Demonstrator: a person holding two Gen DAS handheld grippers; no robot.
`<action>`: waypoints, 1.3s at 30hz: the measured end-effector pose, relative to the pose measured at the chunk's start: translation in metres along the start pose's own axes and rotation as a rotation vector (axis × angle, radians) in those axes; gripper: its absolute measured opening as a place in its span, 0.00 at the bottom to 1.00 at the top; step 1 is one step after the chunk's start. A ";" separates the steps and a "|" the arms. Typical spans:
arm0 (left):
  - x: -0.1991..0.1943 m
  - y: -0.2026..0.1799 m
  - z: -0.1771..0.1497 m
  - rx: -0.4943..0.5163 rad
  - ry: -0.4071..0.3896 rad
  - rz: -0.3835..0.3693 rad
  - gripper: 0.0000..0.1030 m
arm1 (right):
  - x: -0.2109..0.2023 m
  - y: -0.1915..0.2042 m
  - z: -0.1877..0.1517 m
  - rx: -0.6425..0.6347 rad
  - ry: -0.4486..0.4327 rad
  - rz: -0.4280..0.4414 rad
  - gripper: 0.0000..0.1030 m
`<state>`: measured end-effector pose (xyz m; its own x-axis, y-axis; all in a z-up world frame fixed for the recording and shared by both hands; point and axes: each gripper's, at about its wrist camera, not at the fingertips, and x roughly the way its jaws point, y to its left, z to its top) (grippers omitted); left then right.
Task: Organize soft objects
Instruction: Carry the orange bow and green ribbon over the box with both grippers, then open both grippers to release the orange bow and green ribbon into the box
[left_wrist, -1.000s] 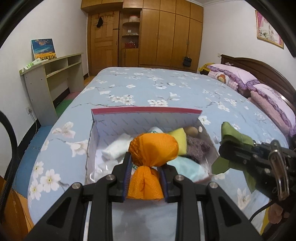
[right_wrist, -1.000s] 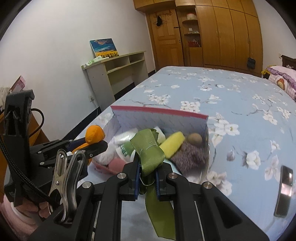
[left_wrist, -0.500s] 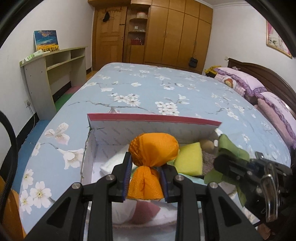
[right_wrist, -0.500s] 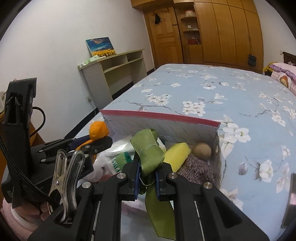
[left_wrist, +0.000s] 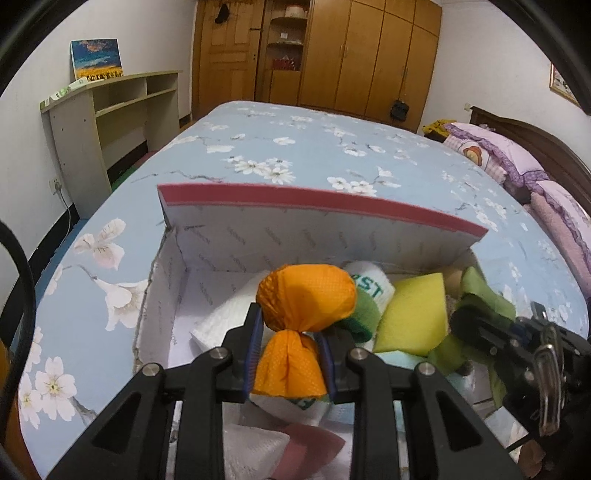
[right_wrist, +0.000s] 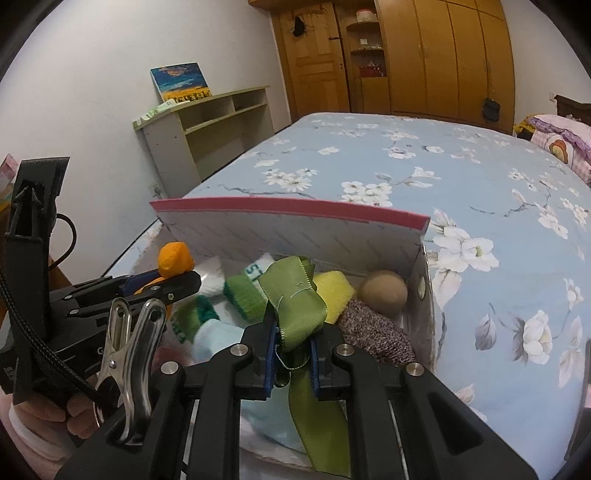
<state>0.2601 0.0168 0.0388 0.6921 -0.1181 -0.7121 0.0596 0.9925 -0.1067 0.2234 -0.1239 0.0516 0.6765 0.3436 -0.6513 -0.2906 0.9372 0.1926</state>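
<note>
A white box with a red-edged lid (left_wrist: 317, 206) (right_wrist: 288, 208) lies open on the flowered blue bed. My left gripper (left_wrist: 290, 345) is shut on the tied neck of an orange cloth pouch (left_wrist: 306, 302), held over the box's left half. My right gripper (right_wrist: 291, 341) is shut on a green ribbon (right_wrist: 295, 295), held over the box's middle; its tail hangs below the jaws. Inside lie white-and-green socks (right_wrist: 243, 291), a yellow sponge (left_wrist: 413, 317), a tan ball (right_wrist: 384, 291), a speckled knit piece (right_wrist: 376, 332) and a pale blue cloth (right_wrist: 218, 336).
A pale shelf unit (left_wrist: 110, 110) with a painting stands by the left wall. Wooden wardrobes (left_wrist: 351, 55) close the far end. Pink pillows (left_wrist: 491, 151) lie at the bed's right. A hand in a pink sleeve (right_wrist: 44, 417) holds the left gripper.
Both grippers have come forward and down over the box, which now looks larger and closer. The pouch and the ribbon stay clamped as before.
</note>
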 end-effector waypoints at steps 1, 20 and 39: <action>0.003 0.001 0.000 -0.001 0.004 0.001 0.27 | 0.002 -0.001 -0.001 0.003 0.003 -0.001 0.13; 0.024 0.000 -0.008 0.006 0.037 0.025 0.46 | 0.023 -0.012 -0.011 0.035 0.031 -0.005 0.20; 0.020 -0.004 -0.005 0.007 0.042 0.064 0.60 | 0.027 -0.017 -0.010 0.069 0.018 0.000 0.43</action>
<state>0.2704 0.0106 0.0212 0.6636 -0.0558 -0.7460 0.0216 0.9982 -0.0555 0.2395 -0.1318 0.0232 0.6640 0.3429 -0.6645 -0.2426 0.9394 0.2424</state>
